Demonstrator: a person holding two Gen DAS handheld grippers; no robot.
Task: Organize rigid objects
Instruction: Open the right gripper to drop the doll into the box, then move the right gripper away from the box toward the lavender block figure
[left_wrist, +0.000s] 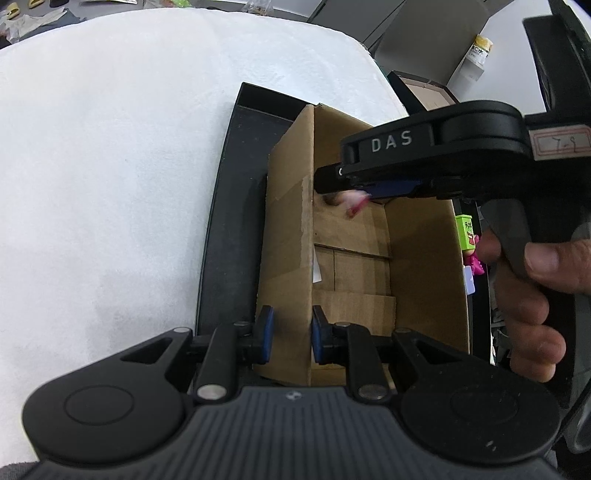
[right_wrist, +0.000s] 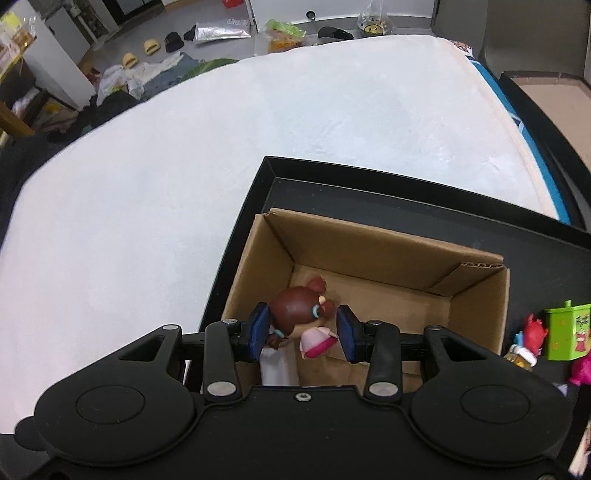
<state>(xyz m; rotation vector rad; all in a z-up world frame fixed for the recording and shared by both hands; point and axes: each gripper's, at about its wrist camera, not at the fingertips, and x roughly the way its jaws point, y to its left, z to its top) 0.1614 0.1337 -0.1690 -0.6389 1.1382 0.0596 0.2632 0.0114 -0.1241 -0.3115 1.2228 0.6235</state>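
White cloth covers our table, where a black tray (left_wrist: 221, 206) carries an open cardboard box (left_wrist: 288, 229).

From the left wrist we see our left gripper (left_wrist: 291, 338) pinched nearly shut on the box's near wall, pads on both faces, steadying it, while the right gripper (left_wrist: 360, 192) hangs over the opening with something pink under it, blurred. From the right wrist, that gripper (right_wrist: 302, 330) holds a brown-haired doll figurine (right_wrist: 301, 317) between part-open pads, just above the box floor; whether both pads press it we cannot tell. We judge the best move is lowering straight, clear of the walls, releasing low; more toys (right_wrist: 561, 332) wait beside the box.
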